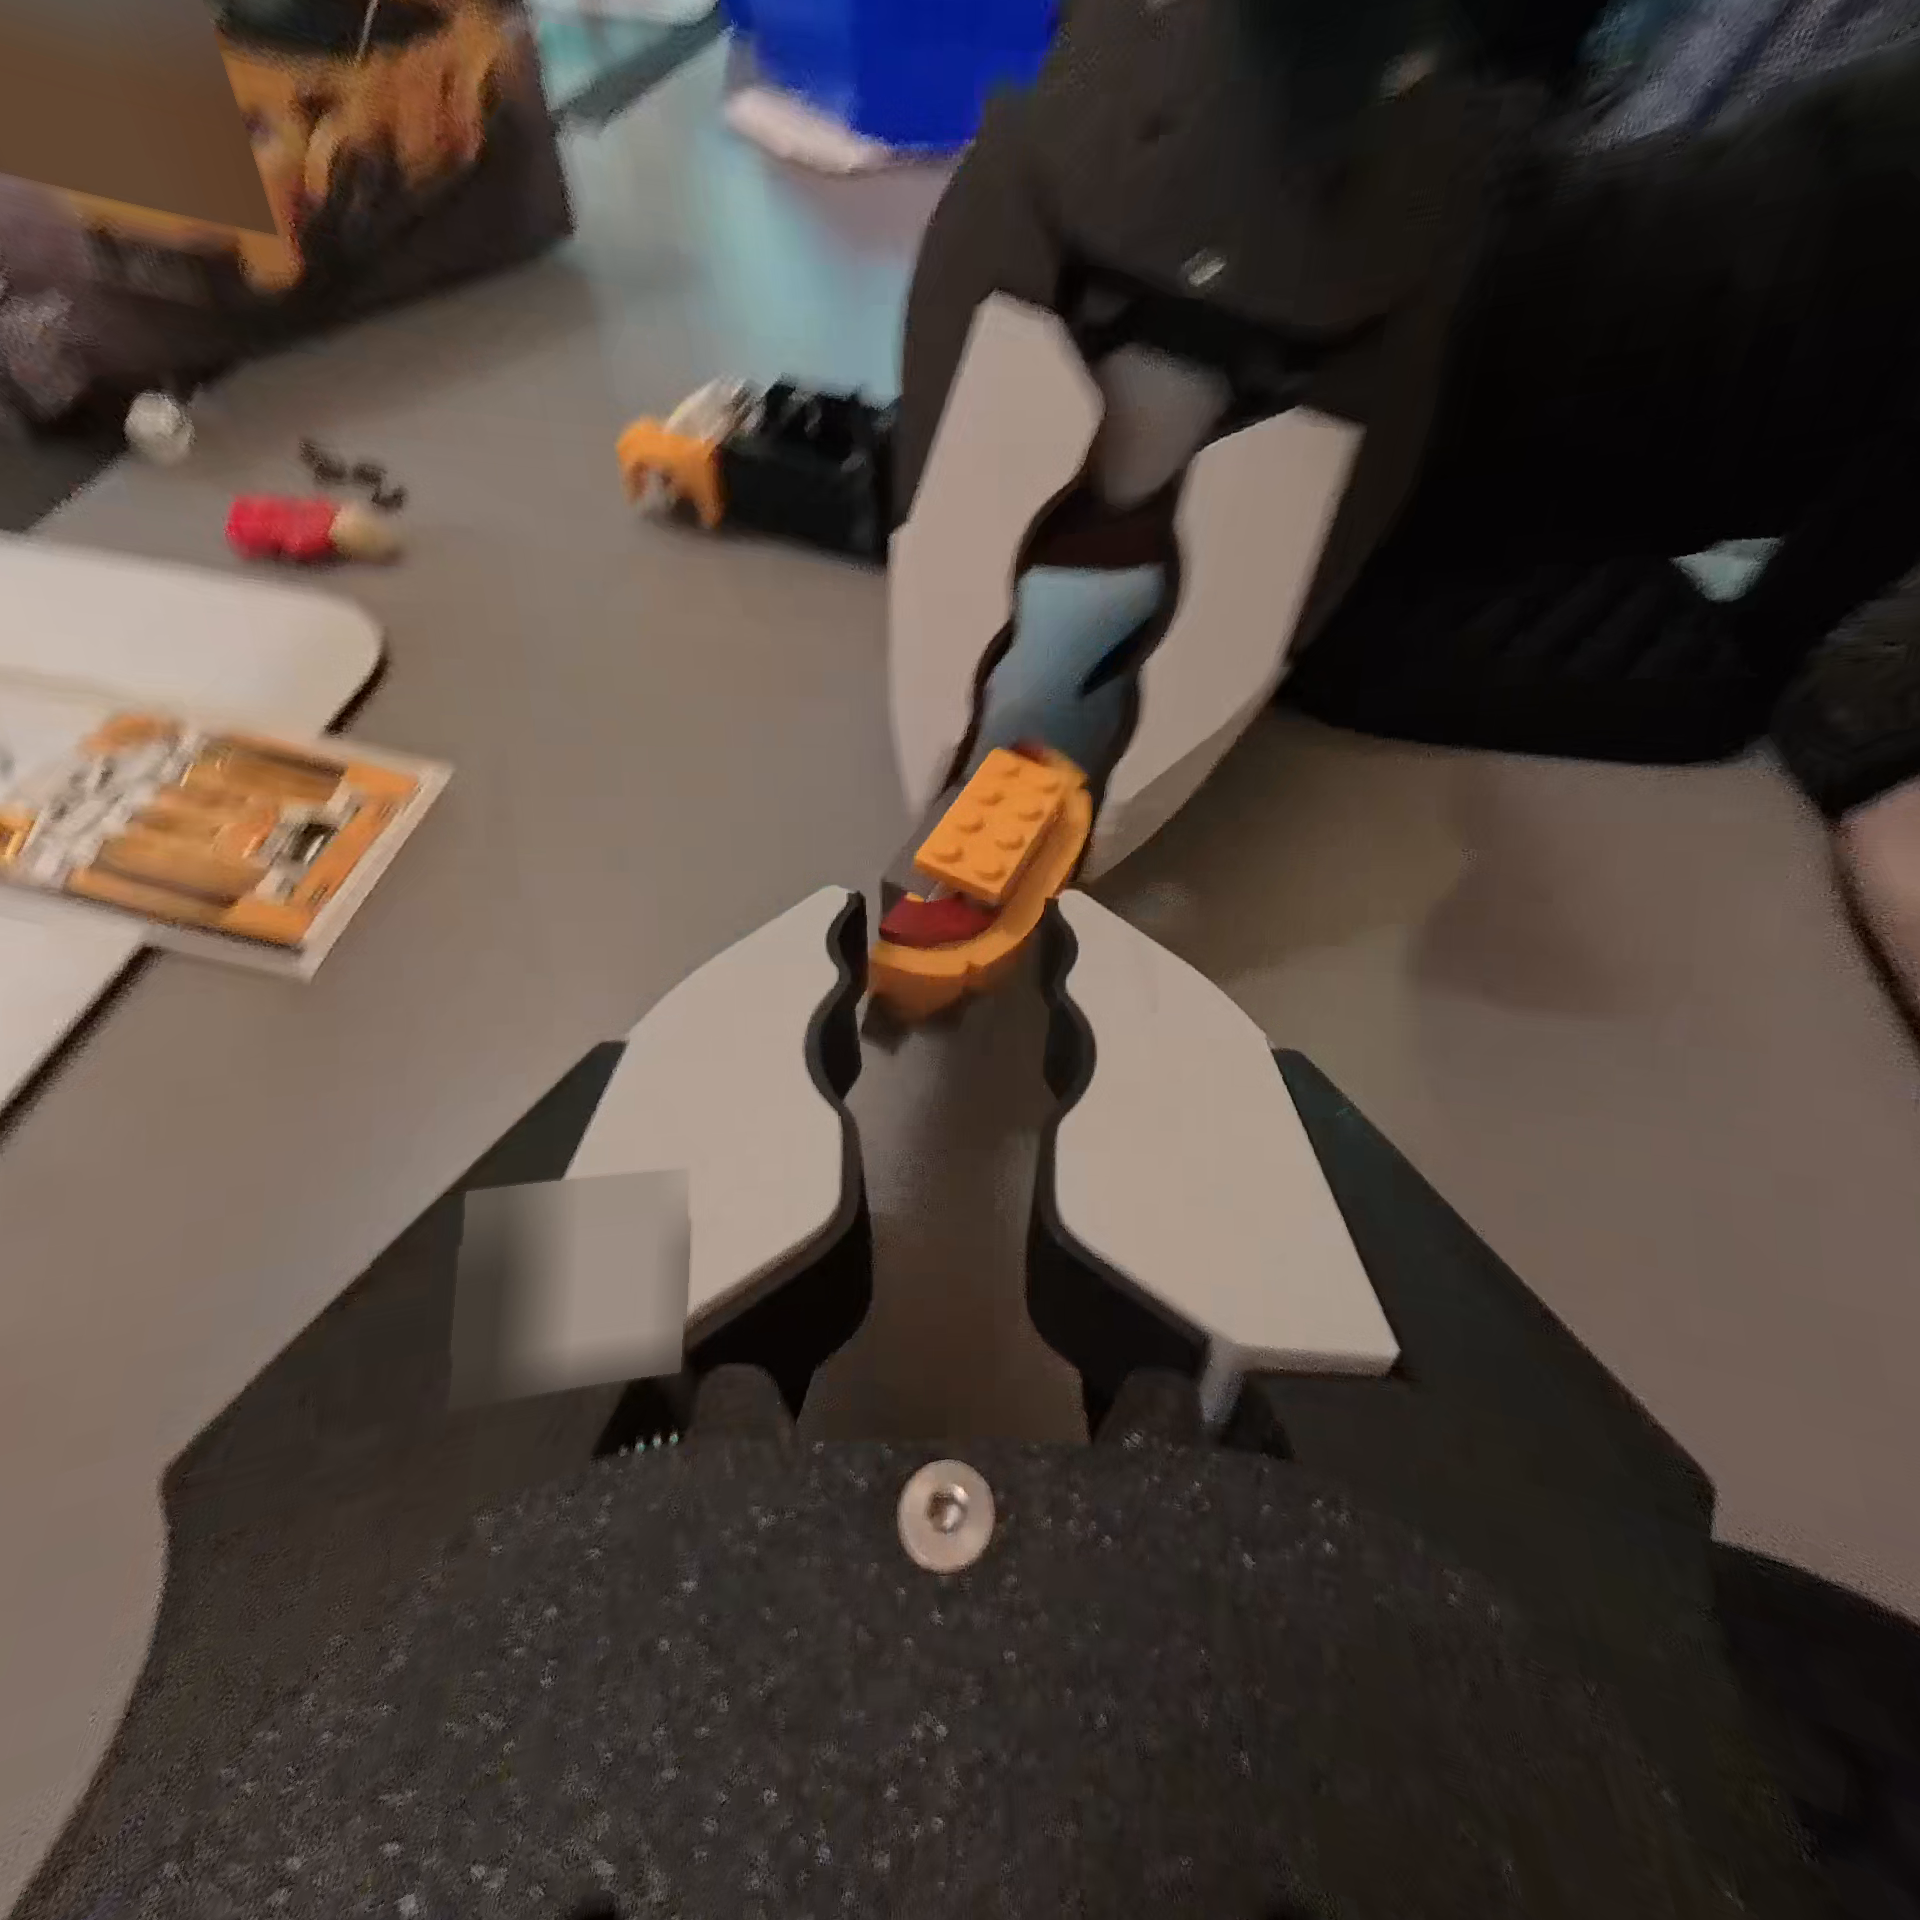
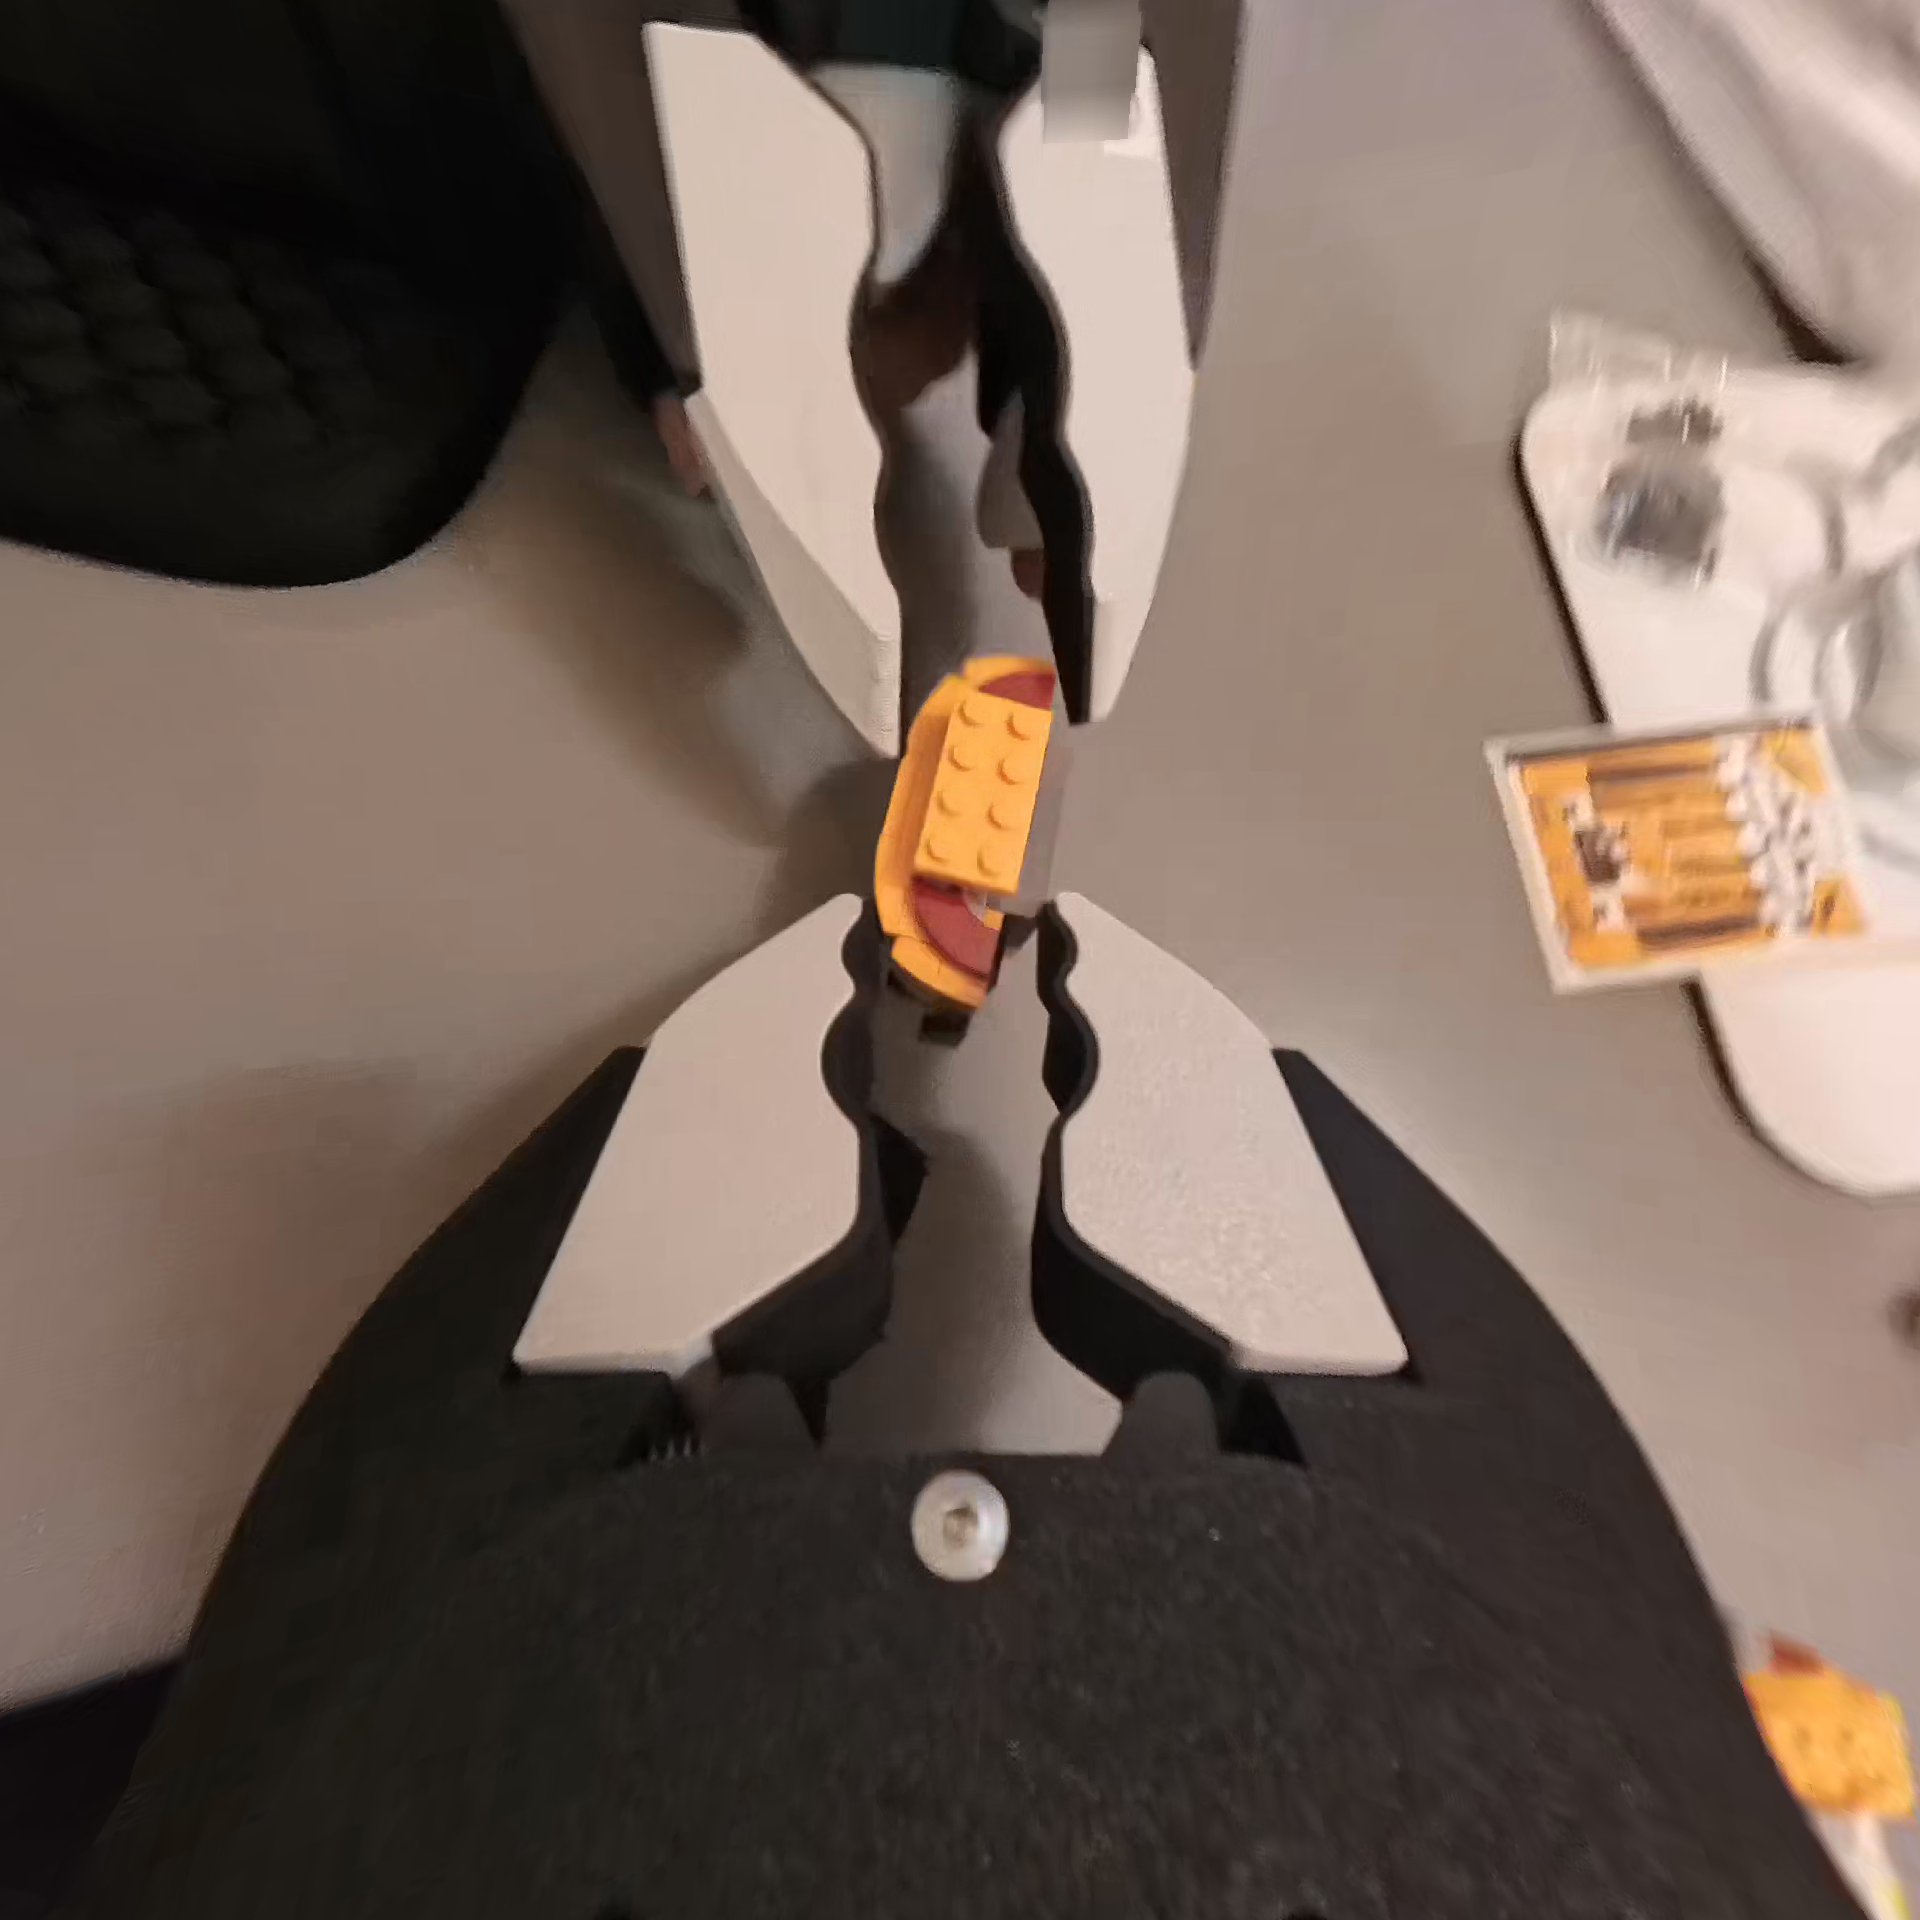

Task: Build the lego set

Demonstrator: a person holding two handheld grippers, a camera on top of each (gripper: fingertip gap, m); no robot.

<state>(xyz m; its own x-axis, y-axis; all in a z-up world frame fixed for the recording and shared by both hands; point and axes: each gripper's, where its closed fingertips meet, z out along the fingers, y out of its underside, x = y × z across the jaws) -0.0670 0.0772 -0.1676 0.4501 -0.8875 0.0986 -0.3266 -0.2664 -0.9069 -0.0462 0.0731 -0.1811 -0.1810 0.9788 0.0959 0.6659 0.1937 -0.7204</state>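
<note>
A small orange lego assembly [image 1: 992, 831] with a studded plate on top and dark red curved parts is held above the grey table between my two grippers, which face each other. My left gripper [image 1: 958, 909] is shut on its near end in the left wrist view. My right gripper [image 1: 1013, 842] grips the far end there. In the right wrist view my right gripper [image 2: 956, 914] pinches the assembly [image 2: 966, 800] at its near end, and my left gripper [image 2: 985, 727] holds the far end. The picture is motion-blurred.
An instruction booklet [image 1: 208, 842] lies on a white tray [image 1: 156, 644] at the left. A red piece [image 1: 291, 525], an orange-and-black sub-build [image 1: 748, 468] and the set's box [image 1: 312, 156] lie farther off. A bag of parts [image 2: 1662, 468] and an orange piece [image 2: 1829, 1745] show on the right. Both grippers' tips are close together, under 4 cm apart. The orange piece [image 2: 1829, 1745] is about 20 cm from both grippers' fingertips. My left wrist view [image 1: 670, 445] looks at it from another angle.
</note>
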